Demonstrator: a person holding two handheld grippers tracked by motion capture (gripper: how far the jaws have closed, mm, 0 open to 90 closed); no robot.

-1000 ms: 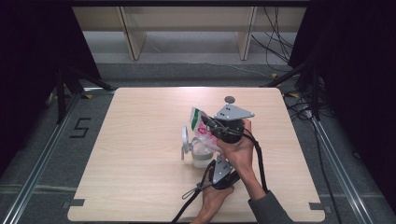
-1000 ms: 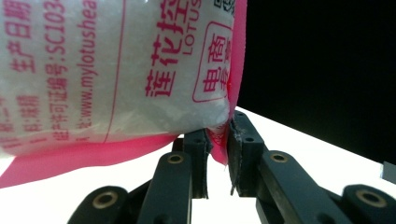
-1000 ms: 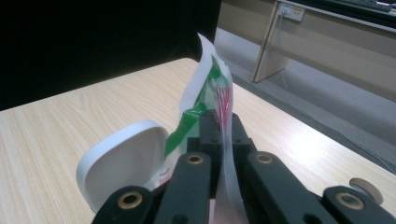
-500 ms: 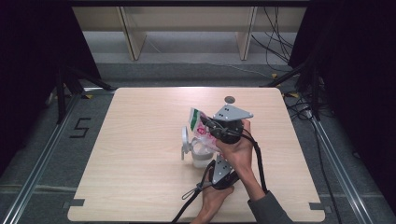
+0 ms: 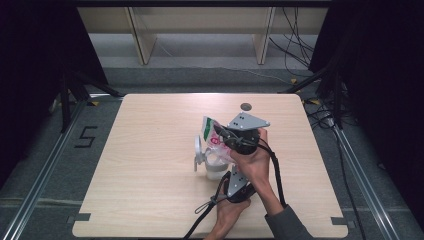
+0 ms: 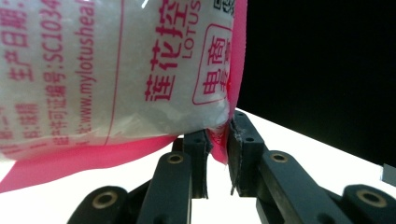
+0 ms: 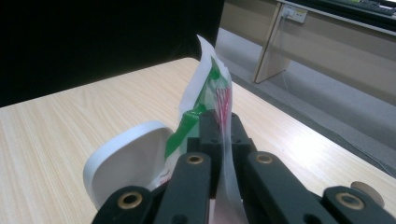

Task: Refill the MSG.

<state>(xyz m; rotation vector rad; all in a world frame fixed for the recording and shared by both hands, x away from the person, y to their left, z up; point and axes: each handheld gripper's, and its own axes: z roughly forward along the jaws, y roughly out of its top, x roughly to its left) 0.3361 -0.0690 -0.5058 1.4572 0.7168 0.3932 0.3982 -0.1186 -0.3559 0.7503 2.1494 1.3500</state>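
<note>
Sachet (image 5: 214,136) of white granules, pink and green print, held tilted above a white container (image 5: 214,167) with flip lid (image 5: 199,152) open, right of table centre. Appears to be a pouring or opening step over the container; which of the two cannot be confirmed.

Left gripper (image 6: 217,140) clenched on a pink lower corner of the sachet, jaws nearly together with film pinched between. Right gripper (image 7: 223,128) clamped on a thin edge of the sachet, jaws closed flat against the film; green and pink print rising above the jaw tips. In the high view, right gripper (image 5: 240,135) on the far side with its grey plate on top, left gripper (image 5: 235,185) nearer, both hands close together at the right of the sachet.

Contents bulked against the left gripper's corner, as seen in the left gripper view.

Recommended for the step in hand: keep both pinches firm on film only, not on granules. Keep the sachet mouth directly over the container opening, lid clear to the left. If tearing, pull apart slowly along the seam to avoid a burst. If pouring, raise the left-held corner gradually.

Table (image 5: 150,190) pale wood. Small round dark object (image 5: 245,106) near the far edge, well apart. Marking "5" (image 5: 86,136) on the floor to the left.
</note>
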